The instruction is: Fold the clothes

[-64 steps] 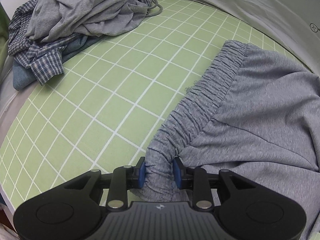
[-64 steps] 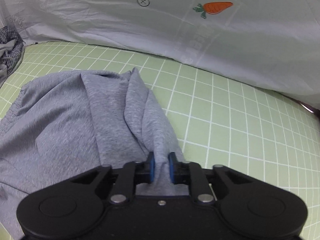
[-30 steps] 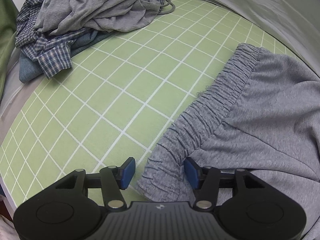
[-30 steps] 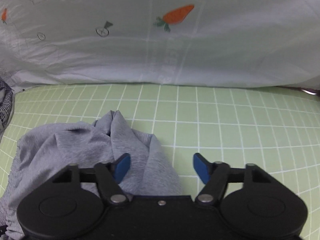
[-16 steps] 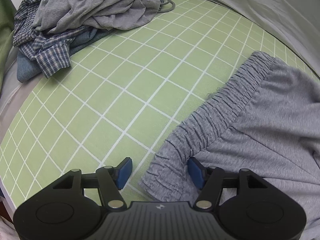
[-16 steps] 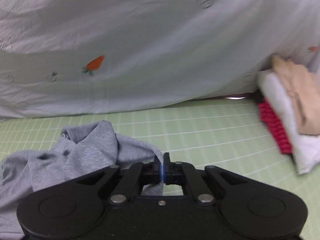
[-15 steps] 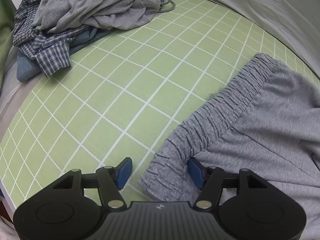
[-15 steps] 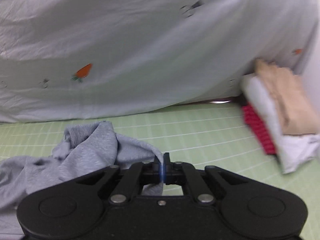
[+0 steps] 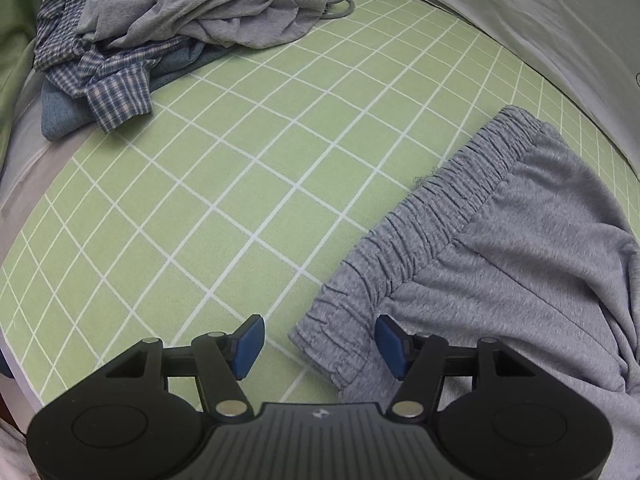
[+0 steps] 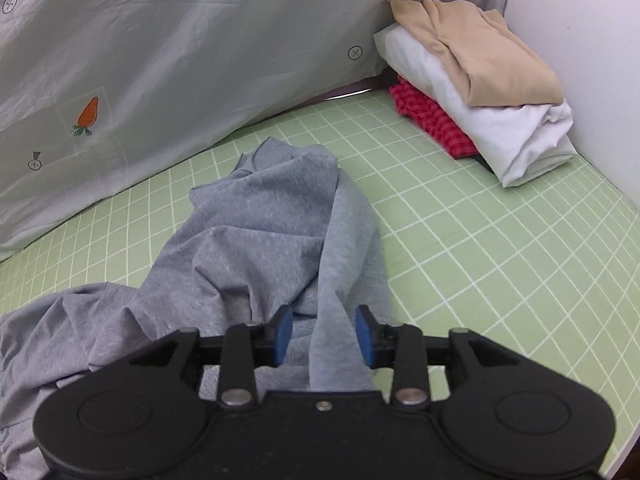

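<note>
A pair of grey trousers [image 9: 500,256] lies on the green grid mat [image 9: 240,184], its gathered elastic waistband running up to the right. My left gripper [image 9: 318,344] is open, and the near corner of the waistband lies loose between its blue pads. In the right wrist view the crumpled trouser legs [image 10: 264,232] stretch away over the mat. My right gripper [image 10: 324,334] is open, with a ridge of the grey cloth between its pads, not pinched.
A heap of unfolded clothes [image 9: 168,20], grey on top of blue check, lies at the mat's far left. A stack of folded clothes [image 10: 476,80], tan, white and red check, stands at the far right corner. A white carrot-print sheet [image 10: 180,60] hangs behind.
Both grippers have let go of the trousers. The left has stayed open at the waistband corner. The right snapped shut empty, swung right along the legs, and has opened over a cloth ridge.
</note>
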`<state>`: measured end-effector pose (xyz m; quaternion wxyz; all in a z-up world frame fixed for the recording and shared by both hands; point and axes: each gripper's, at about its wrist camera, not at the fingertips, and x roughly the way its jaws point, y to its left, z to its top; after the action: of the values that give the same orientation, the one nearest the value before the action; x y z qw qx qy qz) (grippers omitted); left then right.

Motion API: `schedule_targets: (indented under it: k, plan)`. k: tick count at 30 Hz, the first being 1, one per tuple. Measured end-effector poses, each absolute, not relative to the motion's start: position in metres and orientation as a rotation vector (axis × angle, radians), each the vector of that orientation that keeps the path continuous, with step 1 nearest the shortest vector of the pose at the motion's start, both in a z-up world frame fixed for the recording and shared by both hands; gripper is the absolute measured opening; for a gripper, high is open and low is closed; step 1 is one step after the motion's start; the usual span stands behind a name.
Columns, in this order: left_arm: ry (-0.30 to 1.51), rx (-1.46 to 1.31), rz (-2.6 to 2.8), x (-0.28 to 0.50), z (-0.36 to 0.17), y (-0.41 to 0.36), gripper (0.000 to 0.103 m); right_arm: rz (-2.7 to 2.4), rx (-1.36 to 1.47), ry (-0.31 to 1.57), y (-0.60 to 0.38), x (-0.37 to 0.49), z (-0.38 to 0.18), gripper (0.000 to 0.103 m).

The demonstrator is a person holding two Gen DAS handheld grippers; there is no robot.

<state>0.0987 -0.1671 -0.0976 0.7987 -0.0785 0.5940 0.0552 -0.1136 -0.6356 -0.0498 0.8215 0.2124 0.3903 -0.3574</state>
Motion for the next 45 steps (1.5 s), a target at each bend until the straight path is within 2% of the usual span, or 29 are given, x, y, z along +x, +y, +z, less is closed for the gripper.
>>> schedule_targets:
  k: [2, 4, 7, 8, 9, 10, 12, 19, 21, 22, 23, 24, 26, 31, 36, 41, 45]
  plan:
    - [1.287, -0.234, 0.116, 0.096, -0.099, -0.161, 0.063, -0.763, 0.413, 0.836, -0.636, -0.108, -0.051, 0.065]
    - [1.305, -0.298, 0.119, 0.094, -0.103, -0.157, 0.063, -0.778, 0.402, 0.834, -0.641, -0.105, -0.054, 0.073]
    - [1.323, -0.397, 0.13, 0.093, -0.109, -0.155, 0.061, -0.795, 0.478, 0.835, -0.659, -0.105, -0.06, 0.073]
    - [1.313, -0.427, 0.141, 0.092, -0.109, -0.155, 0.055, -0.804, 0.511, 0.826, -0.665, -0.106, -0.063, 0.073]
    - [1.302, -0.454, 0.148, 0.091, -0.109, -0.154, 0.032, -0.812, 0.526, 0.824, -0.67, -0.104, -0.065, 0.073]
    - [1.293, -0.469, 0.143, 0.093, -0.108, -0.154, 0.021, -0.818, 0.523, 0.827, -0.674, -0.101, -0.067, 0.074]
    - [1.27, -0.468, 0.141, 0.098, -0.105, -0.154, 0.014, -0.832, 0.516, 0.835, -0.683, -0.095, -0.073, 0.074]
    - [1.17, -0.404, 0.211, 0.125, -0.09, -0.137, 0.012, -0.808, 0.488, 0.931, -0.714, -0.057, -0.103, 0.074]
    - [1.153, -0.37, 0.236, 0.13, -0.085, -0.132, 0.012, -0.794, 0.495, 0.969, -0.718, -0.05, -0.112, 0.067]
    - [1.147, -0.357, 0.247, 0.132, -0.083, -0.129, 0.012, -0.779, 0.508, 0.991, -0.719, -0.048, -0.117, 0.045]
    - [1.152, -0.355, 0.254, 0.132, -0.084, -0.127, 0.012, -0.763, 0.525, 1.007, -0.719, -0.048, -0.122, 0.016]
    - [1.157, -0.353, 0.261, 0.132, -0.085, -0.125, 0.012, -0.745, 0.535, 1.01, -0.716, -0.049, -0.124, 0.01]
    - [1.17, -0.362, 0.261, 0.13, -0.088, -0.122, 0.012, -0.7, 0.518, 1.004, -0.704, -0.049, -0.126, 0.006]
    - [1.142, -0.296, 0.248, 0.152, -0.093, -0.141, 0.011, -0.57, 0.438, 0.973, -0.682, -0.011, -0.12, 0.004]
    - [0.988, -0.265, 0.168, 0.228, -0.058, -0.157, 0.01, -0.548, 0.351, 0.841, -0.698, 0.073, -0.095, 0.003]
    - [0.727, -0.241, 0.144, 0.265, 0.017, -0.167, 0.01, -0.619, 0.174, 0.509, -0.699, 0.097, 0.01, 0.002]
    - [0.614, -0.265, 0.167, 0.246, 0.054, -0.143, 0.01, -0.697, 0.169, 0.335, -0.7, 0.041, 0.073, 0.002]
